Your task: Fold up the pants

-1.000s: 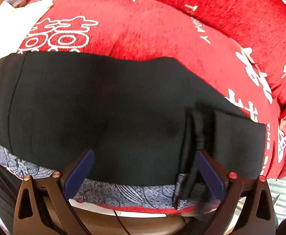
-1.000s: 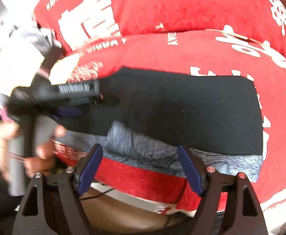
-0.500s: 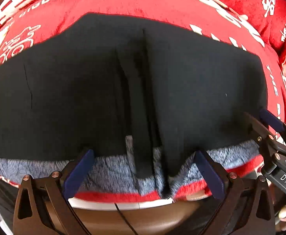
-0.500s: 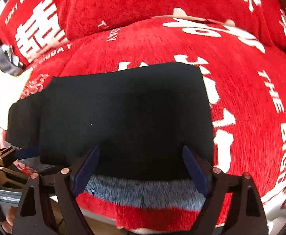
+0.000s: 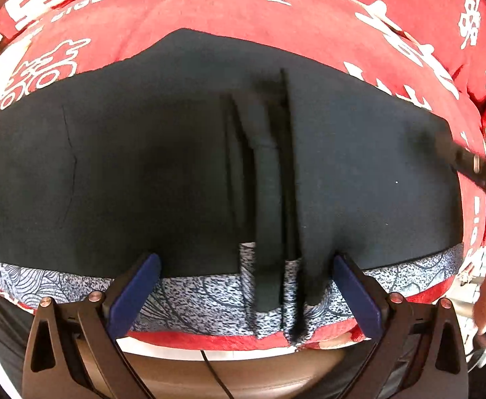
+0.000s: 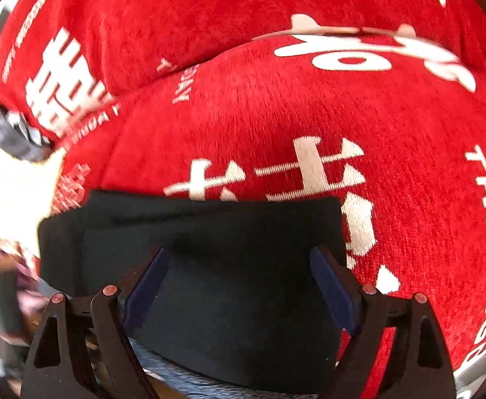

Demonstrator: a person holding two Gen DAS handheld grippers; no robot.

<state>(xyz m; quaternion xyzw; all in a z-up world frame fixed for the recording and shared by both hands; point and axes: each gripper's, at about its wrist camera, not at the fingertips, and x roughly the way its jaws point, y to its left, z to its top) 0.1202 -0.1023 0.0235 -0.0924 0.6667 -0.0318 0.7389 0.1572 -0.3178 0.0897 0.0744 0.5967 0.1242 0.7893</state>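
The black pants point(image 5: 149, 166) lie flat on a red sofa seat, with narrow pleats point(image 5: 269, 179) bunched down the middle and a blue-grey patterned cloth point(image 5: 193, 294) showing along the near edge. My left gripper point(image 5: 246, 294) is open and empty at that near edge, its jaws on either side of the pleats. The pants' right end point(image 6: 229, 266) fills the lower right wrist view. My right gripper point(image 6: 239, 289) is open, its jaws spread over the black cloth close to its right edge point(image 6: 341, 232). In the left wrist view the right gripper is a dark blur point(image 5: 475, 173) at the pants' right end.
The red sofa cover point(image 6: 276, 133) with white lettering runs under and behind the pants, and a back cushion point(image 6: 143, 23) rises beyond. The seat's front edge point(image 5: 209, 340) drops off below the cloth. Blurred clutter point(image 6: 6, 286) lies off the left end.
My right gripper has moved forward over the pants' right end, so the black cloth now lies between its jaws. My left gripper has shifted a little and stays open at the near edge.
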